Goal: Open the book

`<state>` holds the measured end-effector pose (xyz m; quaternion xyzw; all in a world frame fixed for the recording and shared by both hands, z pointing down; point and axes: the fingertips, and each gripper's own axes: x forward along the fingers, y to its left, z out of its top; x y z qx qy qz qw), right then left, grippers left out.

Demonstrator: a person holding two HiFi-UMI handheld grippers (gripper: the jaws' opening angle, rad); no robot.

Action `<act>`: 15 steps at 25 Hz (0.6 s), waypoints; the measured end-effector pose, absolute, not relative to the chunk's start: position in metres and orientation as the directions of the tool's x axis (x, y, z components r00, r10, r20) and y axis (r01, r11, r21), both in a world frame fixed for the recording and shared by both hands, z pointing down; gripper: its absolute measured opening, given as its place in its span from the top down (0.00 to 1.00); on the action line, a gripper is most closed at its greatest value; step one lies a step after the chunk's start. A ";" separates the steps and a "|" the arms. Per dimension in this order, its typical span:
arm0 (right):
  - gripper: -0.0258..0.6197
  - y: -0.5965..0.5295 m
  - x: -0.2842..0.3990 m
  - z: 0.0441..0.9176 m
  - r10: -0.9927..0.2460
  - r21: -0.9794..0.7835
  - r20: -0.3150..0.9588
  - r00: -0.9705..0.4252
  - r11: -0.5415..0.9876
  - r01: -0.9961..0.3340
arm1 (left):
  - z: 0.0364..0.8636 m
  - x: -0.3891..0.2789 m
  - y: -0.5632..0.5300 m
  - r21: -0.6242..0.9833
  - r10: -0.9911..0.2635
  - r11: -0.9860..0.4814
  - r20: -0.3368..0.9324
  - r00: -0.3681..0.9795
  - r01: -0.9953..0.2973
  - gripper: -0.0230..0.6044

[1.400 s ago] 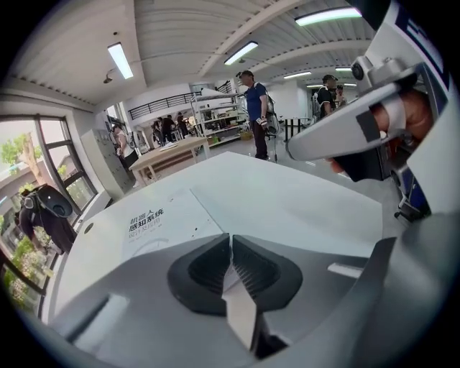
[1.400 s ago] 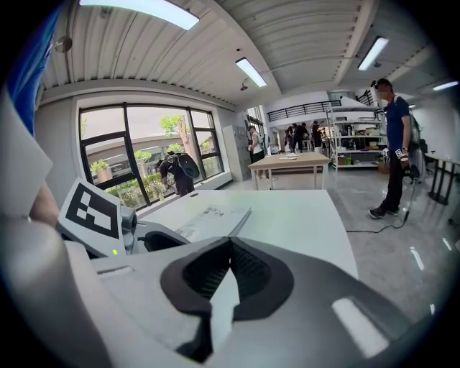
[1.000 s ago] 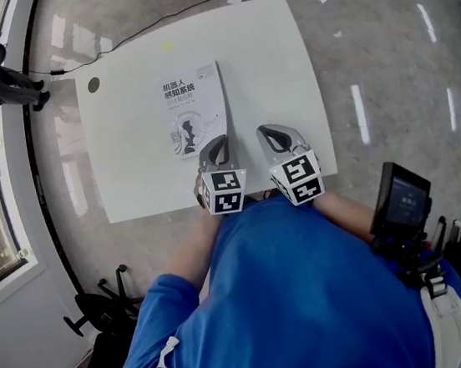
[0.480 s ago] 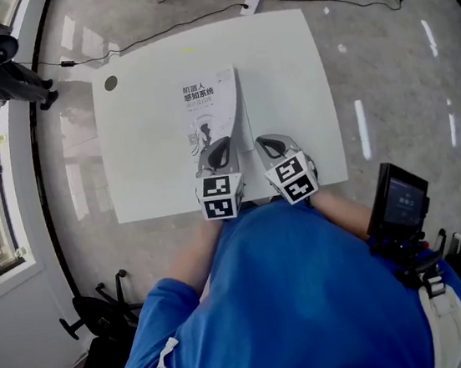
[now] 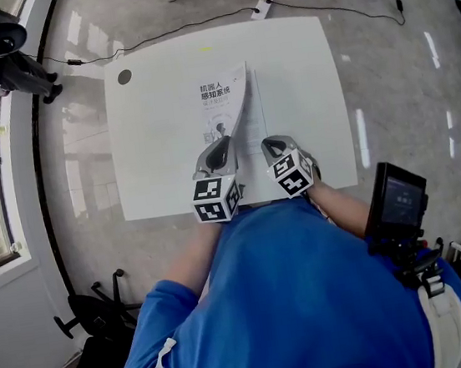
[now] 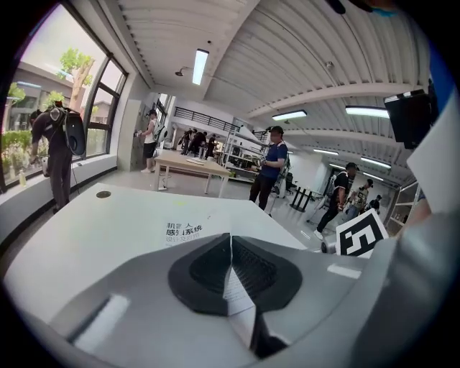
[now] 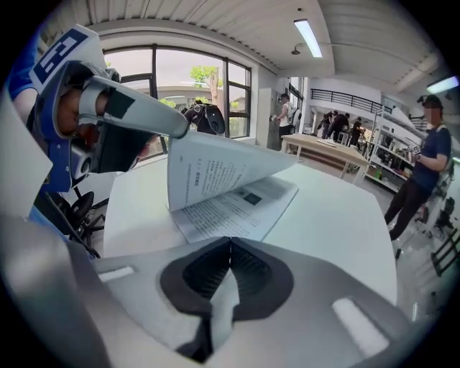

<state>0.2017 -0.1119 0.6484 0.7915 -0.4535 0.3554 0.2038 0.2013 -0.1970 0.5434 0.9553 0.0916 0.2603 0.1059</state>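
Note:
A white paperback book lies in the middle of the white table. Its front cover is lifted and curls up to the left, baring a printed page. My left gripper is shut on the cover's lower right edge; in the left gripper view the thin sheet runs between the closed pads of that gripper. My right gripper hovers by the book's near right corner, shut and holding nothing. The right gripper view, past the right gripper, shows the raised cover over the open page.
A dark round hole marks the table's far left corner. A black cable runs over the floor behind the table. A black device hangs at my right hip. Several people stand in the room beyond, one at the window.
My left gripper has risen and rolled with the cover in it, so the cover has peeled up off the pages. My right gripper has come down closer to the book's near right corner.

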 end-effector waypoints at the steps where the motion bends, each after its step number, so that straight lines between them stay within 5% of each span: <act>1: 0.96 -0.115 0.202 0.649 -0.570 0.002 0.749 0.337 -0.508 -0.861 | 0.542 0.200 -0.202 0.255 0.229 -0.960 0.473 0.851 0.116 0.94; 15: 0.96 -0.125 0.207 0.665 -0.501 0.033 0.795 0.341 -0.526 -0.850 | 0.539 0.189 -0.261 0.289 0.176 -0.956 0.450 0.875 0.044 0.94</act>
